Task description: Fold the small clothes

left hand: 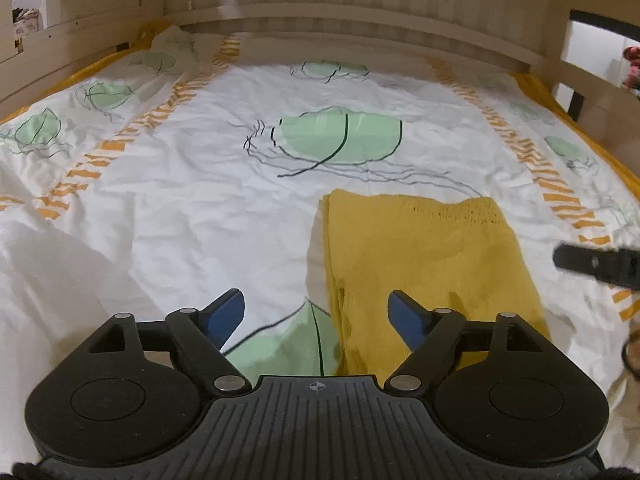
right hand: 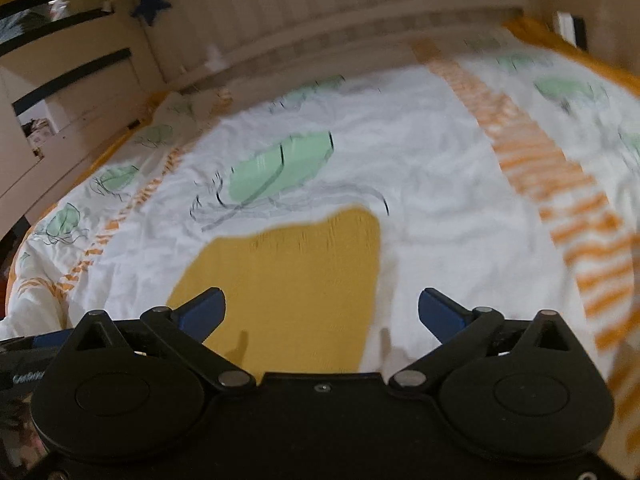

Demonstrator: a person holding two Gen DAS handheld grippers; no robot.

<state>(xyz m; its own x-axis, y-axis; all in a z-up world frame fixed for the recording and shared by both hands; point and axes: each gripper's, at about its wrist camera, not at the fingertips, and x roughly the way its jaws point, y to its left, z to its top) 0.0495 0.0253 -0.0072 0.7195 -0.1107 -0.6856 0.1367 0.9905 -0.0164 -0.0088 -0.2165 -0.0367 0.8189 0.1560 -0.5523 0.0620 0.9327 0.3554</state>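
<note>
Mustard-yellow knitted garment (left hand: 424, 276) lies lengthwise toward the bed's headboard, between 2 wide-open, empty grippers: left gripper (left hand: 316, 314), right gripper (right hand: 322, 312).

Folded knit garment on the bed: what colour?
Mustard yellow knit garment, plain, no print. Sharpest in the left wrist view; the right wrist view is motion-blurred.

Mustard yellow on a white, green and orange print

You are looking at a plain mustard-yellow knit garment (left hand: 424, 264) lying on a white duvet cover (left hand: 180, 184) that is showing pale green leaves with thin black outlines and bands of orange dashes; your left gripper (left hand: 318, 314) is wearing blue pads on black arms.
</note>
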